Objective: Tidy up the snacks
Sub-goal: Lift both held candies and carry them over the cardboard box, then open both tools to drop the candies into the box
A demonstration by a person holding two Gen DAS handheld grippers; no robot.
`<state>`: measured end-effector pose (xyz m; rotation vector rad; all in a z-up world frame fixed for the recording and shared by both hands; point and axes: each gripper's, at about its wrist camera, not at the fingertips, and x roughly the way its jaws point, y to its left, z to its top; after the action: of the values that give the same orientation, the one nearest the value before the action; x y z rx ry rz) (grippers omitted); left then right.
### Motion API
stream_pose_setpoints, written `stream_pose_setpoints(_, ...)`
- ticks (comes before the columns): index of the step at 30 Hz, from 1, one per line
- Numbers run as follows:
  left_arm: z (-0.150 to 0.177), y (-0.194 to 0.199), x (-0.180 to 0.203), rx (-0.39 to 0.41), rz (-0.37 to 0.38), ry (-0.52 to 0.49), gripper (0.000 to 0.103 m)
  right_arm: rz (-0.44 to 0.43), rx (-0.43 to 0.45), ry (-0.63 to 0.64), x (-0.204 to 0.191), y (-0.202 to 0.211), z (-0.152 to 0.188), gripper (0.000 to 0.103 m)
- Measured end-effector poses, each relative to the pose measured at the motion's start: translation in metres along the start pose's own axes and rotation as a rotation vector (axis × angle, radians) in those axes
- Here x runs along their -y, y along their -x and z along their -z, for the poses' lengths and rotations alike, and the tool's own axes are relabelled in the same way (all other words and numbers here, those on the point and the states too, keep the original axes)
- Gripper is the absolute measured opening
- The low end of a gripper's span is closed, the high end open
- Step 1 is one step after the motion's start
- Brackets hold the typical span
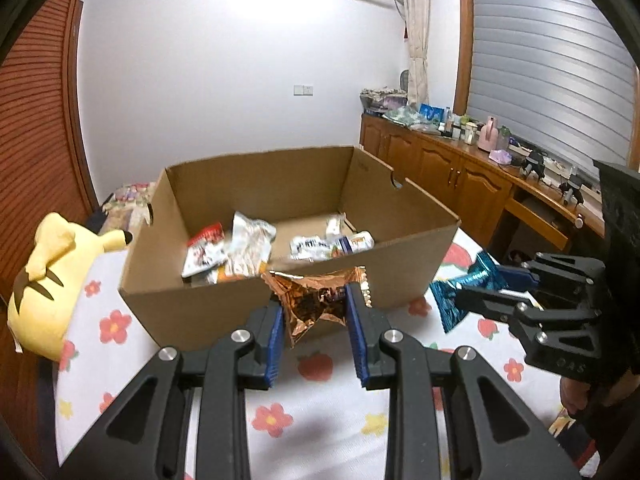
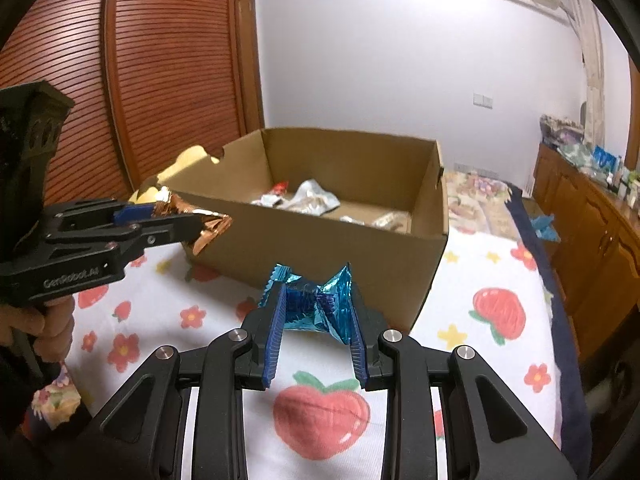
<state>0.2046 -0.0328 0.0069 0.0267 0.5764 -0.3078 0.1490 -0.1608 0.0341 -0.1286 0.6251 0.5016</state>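
Between the left gripper's [image 1: 316, 312] blue pads sits a pinched copper snack packet [image 1: 316, 300], right gripper [image 2: 318, 320] likewise clamps a blue snack packet [image 2: 320, 304], cardboard box [image 1: 256, 300] just ahead of both.

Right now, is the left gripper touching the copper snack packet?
Touching: the left wrist view shows the left gripper with both blue pads pressed into the crumpled copper packet.

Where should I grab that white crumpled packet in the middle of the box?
Take the white packet by its raised upper edge, coming straight down from above. It stands propped among other snacks, and the box walls block any level approach. Both hand-held grippers already hold wrappers.
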Motion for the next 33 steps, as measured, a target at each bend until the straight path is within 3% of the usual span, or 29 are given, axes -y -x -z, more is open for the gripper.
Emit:
stream_pose_setpoints(9,-0.024,-0.007,-0.015,0.02,-0.025,-0.003,0.027,0.006,0.037,0.026,-0.007,0.008,-0.015,0.028)
stream_pose_setpoints(22,-0.052,-0.033,-0.034,-0.032,-0.05,-0.016,0.027,0.033,0.096,0.099,-0.013,0.002,-0.075,0.028)
stream_pose_setpoints(33,-0.07,-0.069,-0.049,-0.076,-0.081,-0.033,0.028,0.04,0.048,0.161,-0.015,-0.046,-0.099,0.028)
